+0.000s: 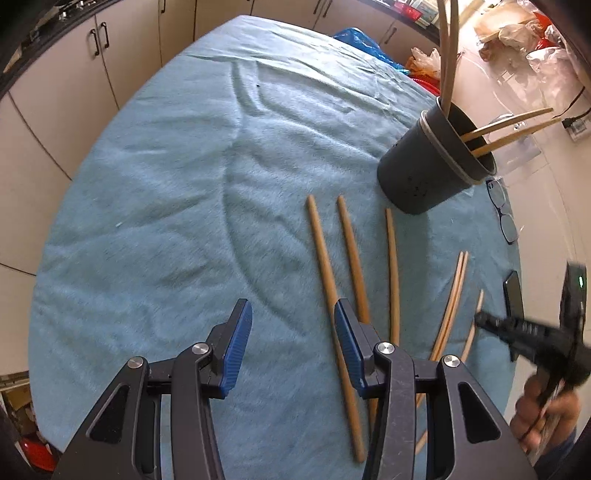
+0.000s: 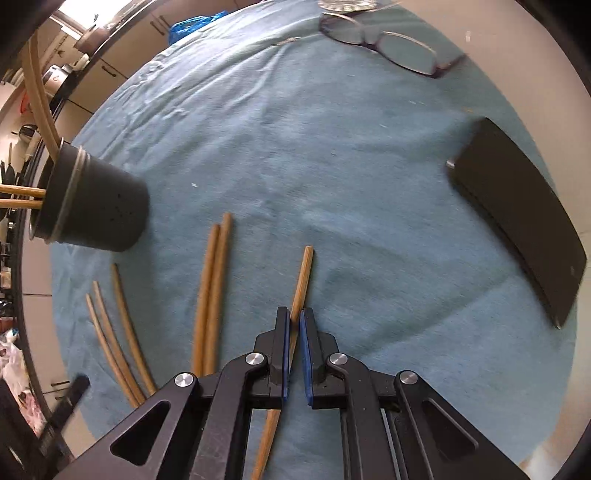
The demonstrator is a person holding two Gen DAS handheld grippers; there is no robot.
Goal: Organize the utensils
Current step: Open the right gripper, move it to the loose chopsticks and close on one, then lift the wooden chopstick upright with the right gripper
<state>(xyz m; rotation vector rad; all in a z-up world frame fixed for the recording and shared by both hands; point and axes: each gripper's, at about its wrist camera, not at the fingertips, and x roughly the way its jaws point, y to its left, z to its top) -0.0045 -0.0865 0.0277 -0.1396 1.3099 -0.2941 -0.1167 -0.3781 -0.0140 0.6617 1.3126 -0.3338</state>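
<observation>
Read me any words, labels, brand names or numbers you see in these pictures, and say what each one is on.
No text can be read.
Wall socket label: too small and blurred.
Packages on the far counter: blurred, unreadable.
Dark cup, black phone, glasses, chopsticks: no print shows.

Tan wooden chopsticks [image 1: 334,295] lie on a light blue cloth [image 1: 166,203]; the holder cup [image 1: 424,173] is dark grey, the phone [image 2: 524,218] black, the gripper pads [image 1: 236,350] blue.
</observation>
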